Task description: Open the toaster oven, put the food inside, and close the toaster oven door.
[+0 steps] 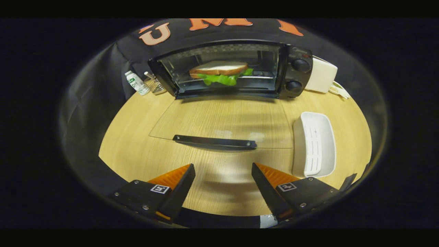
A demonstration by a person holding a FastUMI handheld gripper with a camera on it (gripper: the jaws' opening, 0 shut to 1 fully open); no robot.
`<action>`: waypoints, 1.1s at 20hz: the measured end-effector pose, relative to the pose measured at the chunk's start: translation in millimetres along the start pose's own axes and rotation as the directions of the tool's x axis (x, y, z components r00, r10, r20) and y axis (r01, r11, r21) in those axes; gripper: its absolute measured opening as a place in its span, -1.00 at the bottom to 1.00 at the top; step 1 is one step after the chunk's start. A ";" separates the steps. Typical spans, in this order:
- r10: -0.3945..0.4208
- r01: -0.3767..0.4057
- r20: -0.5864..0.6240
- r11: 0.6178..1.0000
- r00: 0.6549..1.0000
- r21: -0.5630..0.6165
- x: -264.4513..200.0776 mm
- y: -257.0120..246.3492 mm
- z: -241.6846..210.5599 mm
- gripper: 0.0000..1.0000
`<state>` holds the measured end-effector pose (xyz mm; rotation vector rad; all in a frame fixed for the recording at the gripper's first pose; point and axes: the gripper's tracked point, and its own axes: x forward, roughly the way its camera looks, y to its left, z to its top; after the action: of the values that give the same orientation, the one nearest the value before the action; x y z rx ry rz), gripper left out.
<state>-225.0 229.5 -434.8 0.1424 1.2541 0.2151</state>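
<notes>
— Count? 
— One toaster oven (236,70), two round knobs (300,65), glass door (219,120) folded flat on the wooden table (137,137). One sandwich (219,71) inside on the rack.
— Gripper (223,173)? 
— Fingers spread apart, empty. One white ribbed tray (313,144) beside.

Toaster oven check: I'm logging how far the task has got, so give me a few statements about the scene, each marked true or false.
1. The toaster oven door lies folded down flat. True.
2. The sandwich sits in the white tray. False: it rests on the rack inside the oven; the tray holds nothing.
3. The gripper is shut on the door handle. False: its fingers are spread open, short of the handle.
4. A small bottle stands beside the oven, on the side away from its knobs. True.
5. The white tray lies on the knob side of the door. True.
</notes>
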 end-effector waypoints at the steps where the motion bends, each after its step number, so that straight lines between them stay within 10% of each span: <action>1: -0.017 0.017 -0.014 1.000 1.000 0.011 9.4 2.6 -0.1 0.96; 22: -0.123 0.141 0.408 0.990 0.905 -0.013 -34.6 -14.5 215.5 0.94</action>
<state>-28.9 209.4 -340.0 0.0604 0.8381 0.0868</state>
